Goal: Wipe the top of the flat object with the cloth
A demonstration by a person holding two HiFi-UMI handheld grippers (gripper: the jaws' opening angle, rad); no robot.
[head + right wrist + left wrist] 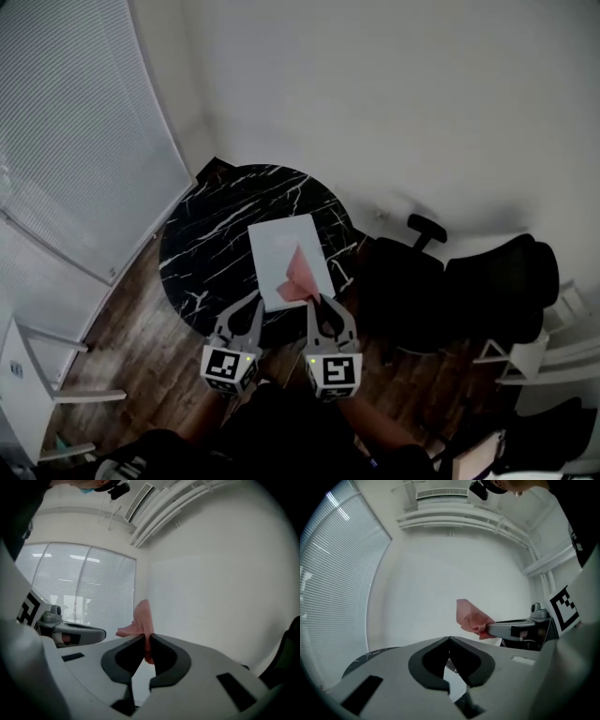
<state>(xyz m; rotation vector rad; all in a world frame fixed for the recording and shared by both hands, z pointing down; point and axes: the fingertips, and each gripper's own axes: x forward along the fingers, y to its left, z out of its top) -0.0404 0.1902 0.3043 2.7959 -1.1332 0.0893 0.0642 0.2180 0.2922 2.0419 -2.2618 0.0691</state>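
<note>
A white flat rectangular object (281, 251) lies on the round black marble table (216, 234). A pink cloth (300, 274) hangs over its near right part, pinched at its near end by my right gripper (317, 298). The right gripper view shows the pink cloth (143, 620) rising from between the shut jaws. My left gripper (257, 298) sits just left of it at the object's near edge, jaws shut with nothing between them (449, 639). From the left gripper view, the cloth (471, 618) sticks out of the right gripper's tip.
A black office chair (450, 291) stands right of the table. White blinds (75, 141) cover the window at left. A white chair frame (37, 375) is at lower left, another (553, 347) at lower right. Wood floor surrounds the table.
</note>
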